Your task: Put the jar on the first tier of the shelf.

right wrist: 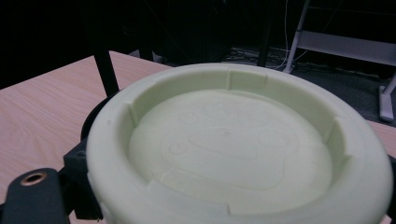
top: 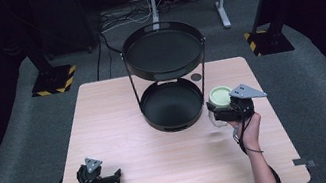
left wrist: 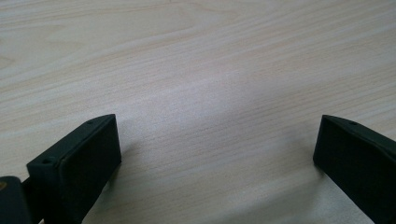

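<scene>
- While the right tool pinches a clear jar capped with a pale green lid, the work looks to be at its carrying stage: the jar is in the grip, just beside the right rim of the lower tray, and not yet set in either tray.
- Whether the jar's base touches the tabletop or is raised off it, I cannot tell from the high view.
- Seen from the right gripper view, the lid sits low between the black jaws, which press against the jar's sides beneath its rim; faint embossed shapes mark the lid's recessed top.
- Resting near the front left corner of the tabletop, the left tool is spread wide and holds nothing; the left gripper view shows bare wood grain between its two jaws.
- Left to do, as I judge it: bring the jar over a tray rim, set it down and release.
- Containers: the two-tier black stand has an upper tray and the lower tray, both round and both showing bare black floors.
- What the jar holds cannot be made out; its clear wall is mostly hidden by the tool.
- A small dark disc lies on the tabletop behind the stand's right post.
</scene>
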Tool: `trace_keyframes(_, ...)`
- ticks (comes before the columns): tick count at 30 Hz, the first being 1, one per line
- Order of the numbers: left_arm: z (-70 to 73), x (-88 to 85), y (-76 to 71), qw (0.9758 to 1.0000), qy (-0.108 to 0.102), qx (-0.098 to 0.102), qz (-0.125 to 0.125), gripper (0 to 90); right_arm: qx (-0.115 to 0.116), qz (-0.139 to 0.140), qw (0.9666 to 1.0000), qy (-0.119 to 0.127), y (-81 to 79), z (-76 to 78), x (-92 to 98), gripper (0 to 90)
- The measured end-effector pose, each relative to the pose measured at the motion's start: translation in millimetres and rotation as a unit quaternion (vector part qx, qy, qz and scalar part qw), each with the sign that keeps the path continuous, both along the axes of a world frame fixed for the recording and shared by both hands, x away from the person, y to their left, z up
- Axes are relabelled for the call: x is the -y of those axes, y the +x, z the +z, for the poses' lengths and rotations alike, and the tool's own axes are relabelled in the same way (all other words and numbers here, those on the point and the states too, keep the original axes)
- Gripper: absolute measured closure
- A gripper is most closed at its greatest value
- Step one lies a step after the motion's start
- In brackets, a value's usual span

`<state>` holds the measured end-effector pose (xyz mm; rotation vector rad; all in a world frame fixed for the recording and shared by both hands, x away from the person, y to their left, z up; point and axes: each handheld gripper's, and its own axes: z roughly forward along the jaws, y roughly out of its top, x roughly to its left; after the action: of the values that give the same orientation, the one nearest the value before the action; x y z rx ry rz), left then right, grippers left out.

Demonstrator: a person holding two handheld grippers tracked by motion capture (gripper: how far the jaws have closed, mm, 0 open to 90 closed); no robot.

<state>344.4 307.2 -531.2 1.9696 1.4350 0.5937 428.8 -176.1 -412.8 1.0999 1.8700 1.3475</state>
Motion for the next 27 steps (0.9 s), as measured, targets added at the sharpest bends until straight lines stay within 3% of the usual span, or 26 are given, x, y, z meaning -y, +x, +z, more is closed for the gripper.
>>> trace_keyframes(27,0.0,0.0,0.0,1.0,0.0,0.0,0.0,0.5,0.003,0.011,0.9999,0.001,12.4,5.9,-15.4,11.1)
